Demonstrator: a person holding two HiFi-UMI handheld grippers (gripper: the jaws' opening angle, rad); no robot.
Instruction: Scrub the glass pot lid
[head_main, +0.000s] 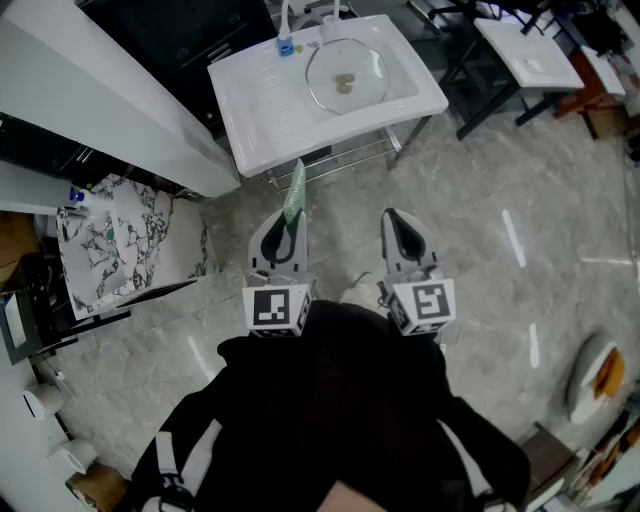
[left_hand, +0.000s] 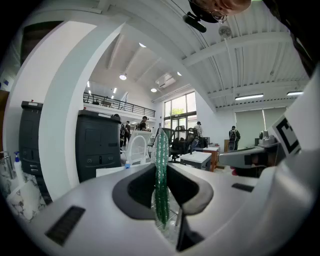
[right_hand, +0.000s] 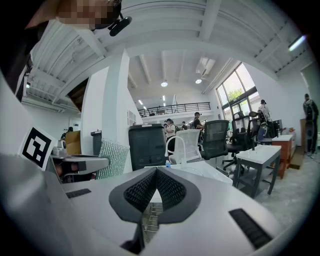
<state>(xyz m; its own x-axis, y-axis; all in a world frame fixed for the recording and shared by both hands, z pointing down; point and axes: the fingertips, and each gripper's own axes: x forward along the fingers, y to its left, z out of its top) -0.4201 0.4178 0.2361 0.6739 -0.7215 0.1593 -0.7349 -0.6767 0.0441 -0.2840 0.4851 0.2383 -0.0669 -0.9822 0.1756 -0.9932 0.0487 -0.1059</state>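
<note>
Looking steeply down past dark clothing onto a grey stone floor (head_main: 500, 300), with both grippers side by side and low in the head view. Pinching a green scrub pad (head_main: 294, 195) in the left gripper (head_main: 288, 235), with the jaws clamped on its flat faces. Seen edge-on from that gripper's own camera, scrub pad (left_hand: 161, 175) standing upright between the dark pads of the left gripper (left_hand: 161, 192) and poking out past the tips. Carrying nothing in the right gripper (head_main: 403, 235). Jaws pressed fully together there, with ribbed pads meeting in a point at the right gripper (right_hand: 156, 172).

Up ahead, a white sink stand (head_main: 260, 100) with a white faucet (head_main: 300, 12) at its far edge and a small blue object (head_main: 286, 46) just beside that. Lying flat in the basin, the glass pot lid (head_main: 346, 75), with a small brownish spot at its middle, possibly the knob, though too small to tell. Well apart from both grippers, that lid, and touched by neither.

Off to the left, a marbled panel (head_main: 110, 240) leaning near the stand. Off to the upper right, a white table (head_main: 528, 50).
</note>
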